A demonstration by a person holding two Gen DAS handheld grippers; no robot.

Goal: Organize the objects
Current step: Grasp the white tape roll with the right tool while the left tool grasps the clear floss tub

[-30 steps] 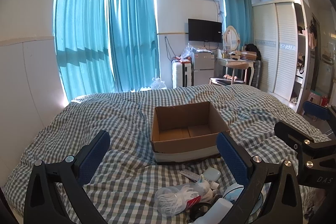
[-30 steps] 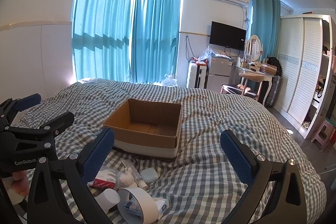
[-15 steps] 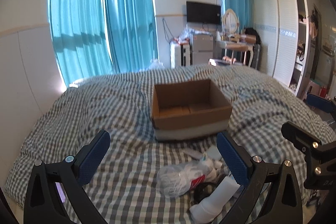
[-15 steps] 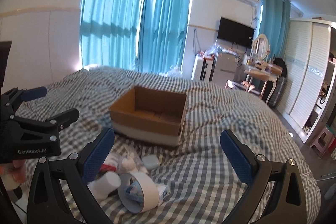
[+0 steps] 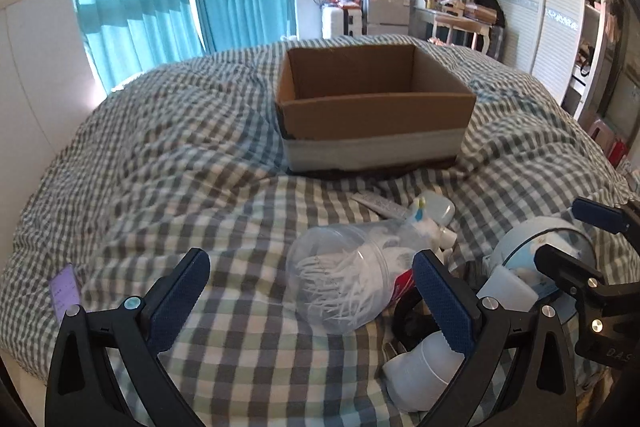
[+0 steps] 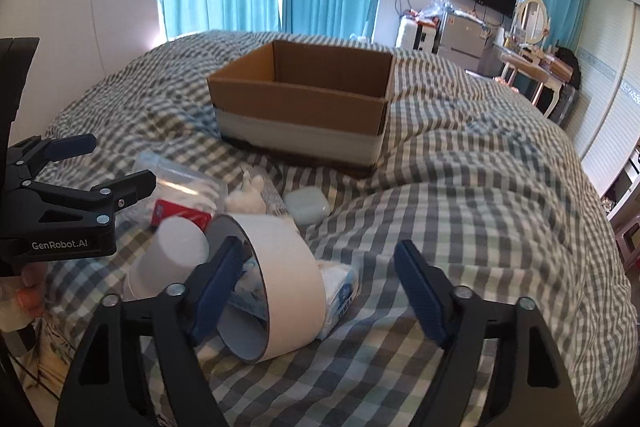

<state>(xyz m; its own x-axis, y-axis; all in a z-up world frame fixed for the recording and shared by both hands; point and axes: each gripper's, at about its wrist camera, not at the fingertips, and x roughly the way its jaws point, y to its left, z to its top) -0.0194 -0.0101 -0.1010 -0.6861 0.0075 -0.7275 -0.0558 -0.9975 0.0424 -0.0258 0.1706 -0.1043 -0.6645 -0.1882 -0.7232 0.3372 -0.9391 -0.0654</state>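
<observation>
While both grippers hang low over the checked quilt [image 5: 168, 155], I see the cardboard box [image 5: 372, 115] upright, mouth up, its long side across my left view. Between it and me lies the clutter: a clear bag of white sticks [image 5: 344, 279] on its side, a white bottle [image 6: 168, 259] tipped over, a wide tape ring [image 6: 276, 283] standing on edge. My left gripper [image 5: 312, 291] spreads wide around the bag; my right gripper [image 6: 320, 287] is wide too, its left finger inside the ring.

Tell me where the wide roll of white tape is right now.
In the right wrist view the tape roll lies on the checked bedspread, low and left of centre, just inside the right tool's left finger, nearer than the cardboard box.
</observation>
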